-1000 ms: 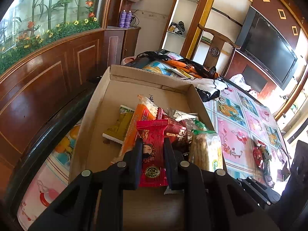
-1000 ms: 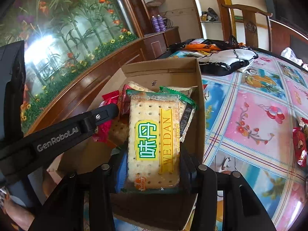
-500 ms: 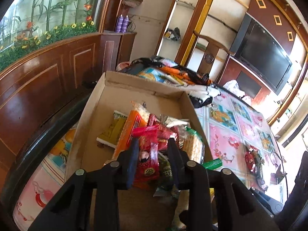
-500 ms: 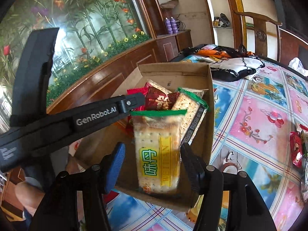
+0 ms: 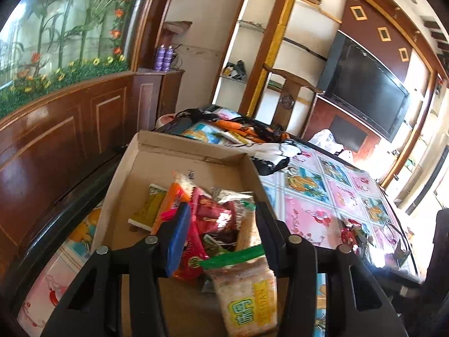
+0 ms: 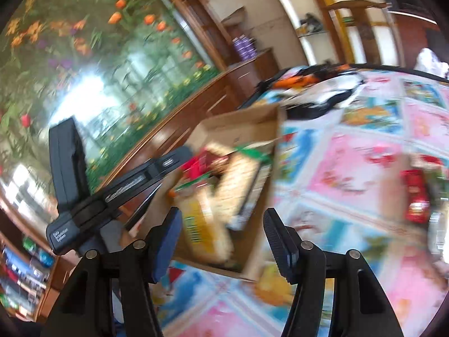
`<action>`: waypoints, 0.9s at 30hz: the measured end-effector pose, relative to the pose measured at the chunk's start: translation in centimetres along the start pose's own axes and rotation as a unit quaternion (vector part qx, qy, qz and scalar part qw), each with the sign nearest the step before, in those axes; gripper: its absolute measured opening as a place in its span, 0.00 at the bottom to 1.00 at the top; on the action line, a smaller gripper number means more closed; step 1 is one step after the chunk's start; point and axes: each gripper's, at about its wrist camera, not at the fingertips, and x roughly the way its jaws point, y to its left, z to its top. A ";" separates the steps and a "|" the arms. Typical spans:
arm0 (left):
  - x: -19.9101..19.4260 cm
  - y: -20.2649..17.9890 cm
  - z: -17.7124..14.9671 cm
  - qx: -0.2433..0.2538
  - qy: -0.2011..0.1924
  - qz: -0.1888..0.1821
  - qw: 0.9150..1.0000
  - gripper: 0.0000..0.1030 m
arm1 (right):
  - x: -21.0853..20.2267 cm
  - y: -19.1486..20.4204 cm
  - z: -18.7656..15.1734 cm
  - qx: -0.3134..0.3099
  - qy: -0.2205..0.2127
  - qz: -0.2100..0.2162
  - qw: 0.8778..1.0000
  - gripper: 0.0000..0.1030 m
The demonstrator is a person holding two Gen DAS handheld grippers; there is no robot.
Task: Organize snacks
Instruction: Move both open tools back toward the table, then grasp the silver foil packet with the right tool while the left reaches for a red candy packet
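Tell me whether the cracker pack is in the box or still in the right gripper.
In the box. The right gripper is open with nothing between its fingers; the cracker pack lies inside the cardboard box among other snacks.

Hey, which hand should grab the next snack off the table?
Right. The right gripper is open and empty, angled towards the red snack packet on the flowered tablecloth. The left gripper hangs open over the cardboard box.

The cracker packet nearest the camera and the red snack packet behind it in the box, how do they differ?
The cracker packet is clear, showing pale crackers, with a green sealed end and a yellow label; the red snack packet is opaque and shiny. The cracker packet looks longer and lies nearest the camera, leaning on the pile; the red snack packet sits farther back, partly hidden. Both are in the cardboard box, and neither gripper holds them.
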 end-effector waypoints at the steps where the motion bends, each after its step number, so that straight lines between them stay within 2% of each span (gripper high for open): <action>1: 0.0 -0.3 0.0 0.005 -0.002 -0.001 1.000 0.50 | -1.0 -1.1 0.0 0.008 -0.007 -0.010 1.000 0.63; 3: -0.2 -0.9 -0.1 0.017 -0.004 -0.007 1.000 0.50 | -2.9 -3.3 -0.2 0.023 -0.020 -0.030 0.999 0.63; 6: -0.4 -1.8 -0.2 0.022 0.000 -0.018 1.000 0.50 | -5.6 -7.3 -0.2 0.046 -0.032 -0.085 0.995 0.63; 8: -0.7 -2.4 -0.4 0.024 0.003 -0.032 0.999 0.50 | -7.7 -11.1 -0.3 0.078 -0.042 -0.125 0.988 0.63; 12: -1.4 -5.0 -0.9 0.049 0.012 -0.059 0.997 0.53 | -10.1 -17.7 -0.4 0.145 -0.039 -0.164 0.975 0.67; 14: -1.2 -6.3 -1.3 0.052 0.025 -0.081 0.995 0.54 | -10.4 -20.3 -0.7 0.168 -0.030 -0.169 0.971 0.67; 16: -0.9 -7.4 -1.5 0.054 0.041 -0.100 0.993 0.55 | -10.2 -21.6 -1.0 0.182 -0.017 -0.149 0.972 0.67; 18: -0.5 -8.4 -1.8 0.061 0.052 -0.107 0.991 0.55 | -9.9 -21.5 -1.1 0.183 -0.003 -0.120 0.976 0.68; 21: -0.3 -9.5 -2.1 0.076 0.062 -0.105 0.990 0.56 | -8.7 -19.3 -0.9 0.152 0.060 -0.097 0.982 0.73; 24: -0.1 -10.7 -2.3 0.084 0.071 -0.111 0.988 0.59 | -7.9 -15.7 -1.3 0.066 0.121 -0.060 0.989 0.75; 25: 0.1 -11.0 -2.2 0.087 0.073 -0.113 0.987 0.59 | -7.8 -14.2 -1.4 0.019 0.132 -0.075 0.988 0.75; 26: 0.2 -11.5 -2.3 0.091 0.076 -0.114 0.986 0.59 | -7.8 -13.3 -1.4 -0.013 0.126 -0.112 0.985 0.75; 27: 0.5 -12.1 -2.3 0.097 0.080 -0.114 0.986 0.59 | -7.9 -12.6 -1.2 -0.043 0.112 -0.169 0.978 0.78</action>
